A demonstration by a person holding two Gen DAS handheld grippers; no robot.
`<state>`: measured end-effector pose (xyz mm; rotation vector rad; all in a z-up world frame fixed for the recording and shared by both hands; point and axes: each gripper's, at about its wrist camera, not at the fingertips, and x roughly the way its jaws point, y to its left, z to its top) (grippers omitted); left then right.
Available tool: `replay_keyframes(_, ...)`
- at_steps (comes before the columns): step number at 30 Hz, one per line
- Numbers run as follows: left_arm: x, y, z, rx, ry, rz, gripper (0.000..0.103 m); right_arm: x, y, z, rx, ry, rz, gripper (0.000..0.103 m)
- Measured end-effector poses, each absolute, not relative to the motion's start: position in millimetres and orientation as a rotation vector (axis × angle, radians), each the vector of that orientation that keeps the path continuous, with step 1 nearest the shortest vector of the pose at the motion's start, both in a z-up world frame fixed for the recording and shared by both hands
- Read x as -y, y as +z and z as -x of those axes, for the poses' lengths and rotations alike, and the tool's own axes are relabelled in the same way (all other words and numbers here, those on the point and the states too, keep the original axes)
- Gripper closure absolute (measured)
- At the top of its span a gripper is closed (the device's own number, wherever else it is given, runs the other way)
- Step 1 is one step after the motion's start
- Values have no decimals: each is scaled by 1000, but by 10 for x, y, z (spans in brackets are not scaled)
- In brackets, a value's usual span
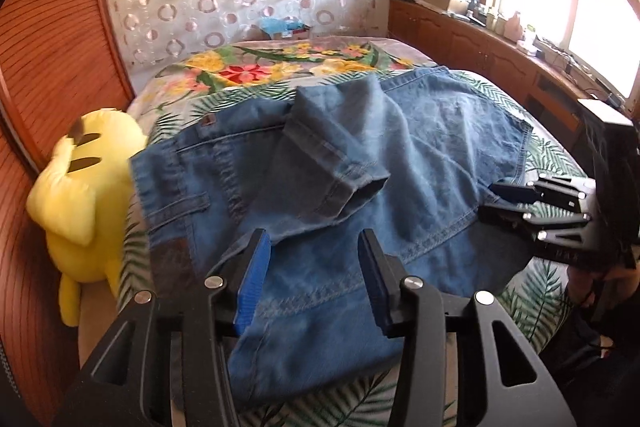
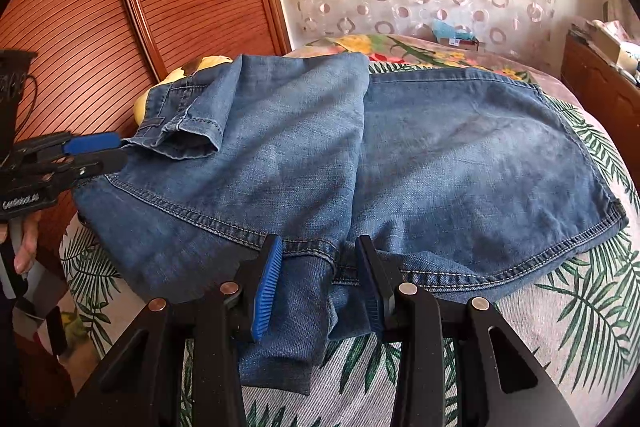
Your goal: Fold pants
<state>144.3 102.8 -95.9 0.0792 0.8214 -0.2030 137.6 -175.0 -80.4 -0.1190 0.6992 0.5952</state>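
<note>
Blue denim pants [image 1: 328, 187] lie on the bed, legs folded back over the upper part; they also show in the right wrist view [image 2: 440, 163]. A leg cuff [image 1: 360, 183] lies on top near the waistband; it also shows in the right wrist view [image 2: 188, 135]. My left gripper [image 1: 310, 279] is open above the near edge of the denim, holding nothing. It shows at the left in the right wrist view [image 2: 102, 153]. My right gripper [image 2: 316, 279] is open with its jaws either side of a denim fold at the near edge. It shows at the right in the left wrist view [image 1: 508, 203].
The bed has a leaf-print cover [image 2: 580, 307] and a floral blanket [image 1: 272, 67] at the far end. A yellow plush toy [image 1: 80, 207] lies at the bed's left side. A wooden slatted wall [image 2: 80, 7] stands left; a cluttered wooden cabinet [image 1: 480, 39] runs under the window.
</note>
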Motion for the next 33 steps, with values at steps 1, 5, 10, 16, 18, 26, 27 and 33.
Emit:
replay_keyframes(1,-1007,-961,-1483,-826,-206,-81,49,1750,-808,-1368,-697,594,118,64)
replay_keyframes(5,-939,-977,-1630,-832,-212,-89,21,1753,-812,-1343,-686,594,121,64)
replay_keyframes(10,-886,-1012,-1743,-835,-182,-115,21,1776,-822,-1325,-677,592,125,64)
replay_keyframes(16,-831,-1095,-1877,-883,-177,-162,48,1782,-833,-1311,-673,593,122,64)
replay_keyframes(18,-837,-1095,-1897,-884,-168,-172,65,1790,-830,-1315,-673,594,119,64)
replay_keyframes(26,-1229,-813,-1892,-807,-90,-125,96,1802,-827,-1318,-673,595,115,64)
replay_keyframes(27,-1321,-767,-1902,-799,-73,-118,96,1803,-827,-1318,-673,594,115,64)
replay_keyframes(33,-1694,-606,-1986,-776,7,-98,97,1804,-828,-1308,-670,592,119,64)
